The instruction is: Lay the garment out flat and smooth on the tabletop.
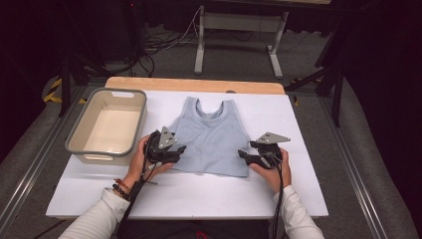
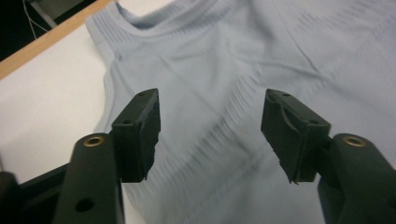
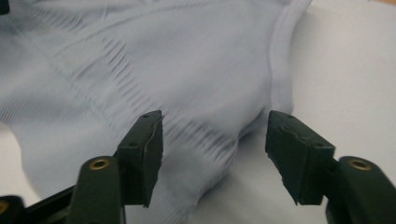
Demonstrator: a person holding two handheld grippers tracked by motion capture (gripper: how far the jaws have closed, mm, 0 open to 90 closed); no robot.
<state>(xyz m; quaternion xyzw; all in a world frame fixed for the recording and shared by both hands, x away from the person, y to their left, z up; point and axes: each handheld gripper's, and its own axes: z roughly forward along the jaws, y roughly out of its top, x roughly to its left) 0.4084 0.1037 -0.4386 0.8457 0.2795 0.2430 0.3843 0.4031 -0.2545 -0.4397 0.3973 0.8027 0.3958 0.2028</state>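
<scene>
A tank top [image 1: 211, 137] lies flat in the middle of the table [image 1: 308, 129]. A tub [image 1: 107, 124] sits on the table to its left. The left gripper [image 1: 175, 151] is at the top's left side, the right gripper [image 1: 245, 156] at its right side.

One pale blue sleeveless top [image 1: 211, 137] lies on one white table [image 1: 199, 199]. One grey-rimmed tub [image 1: 107, 124] stands on the table at the left. Two hand-held grippers are present: one left gripper [image 1: 180, 149] and one right gripper [image 1: 242, 154], each with two black jaws and one grey three-cornered plate on top. Two sleeved forearms enter from the lower edge.
</scene>
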